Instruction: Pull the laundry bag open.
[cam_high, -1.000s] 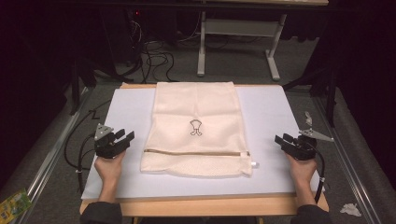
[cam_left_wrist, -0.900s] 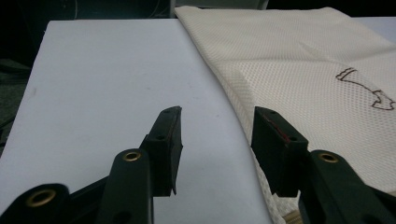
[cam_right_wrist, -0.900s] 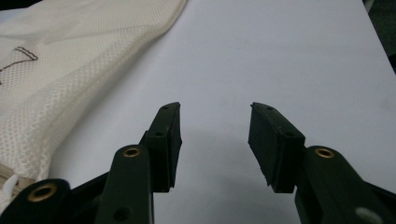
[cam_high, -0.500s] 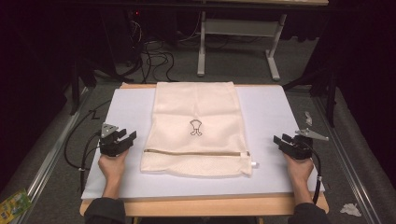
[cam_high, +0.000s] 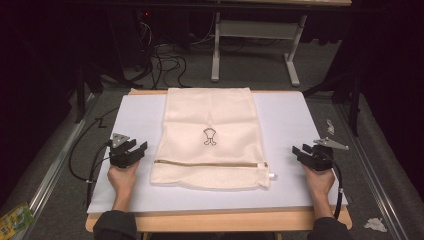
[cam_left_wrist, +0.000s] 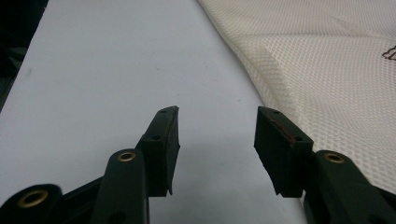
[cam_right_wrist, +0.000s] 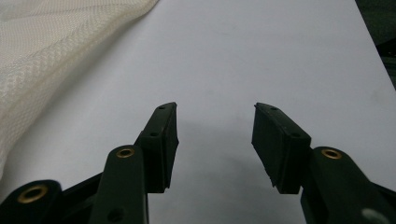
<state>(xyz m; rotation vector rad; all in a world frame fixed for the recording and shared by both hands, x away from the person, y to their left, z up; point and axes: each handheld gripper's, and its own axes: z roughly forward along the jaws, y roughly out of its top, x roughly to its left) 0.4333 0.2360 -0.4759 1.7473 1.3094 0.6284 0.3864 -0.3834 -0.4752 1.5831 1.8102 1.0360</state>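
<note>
Nearest, left gripper and right gripper held low over the white table, jaws just opened apart, nothing clamped, cream mesh bag laid flat between them, zipper at its near end.

The small dark emblem printed on the mesh bag is too small to be identified in the high view, and in the left gripper view it is cut off by the right edge. In both gripper views the bag is cropped by the frame. The green packet is cut off at the lower left corner, its print unreadable.
</note>
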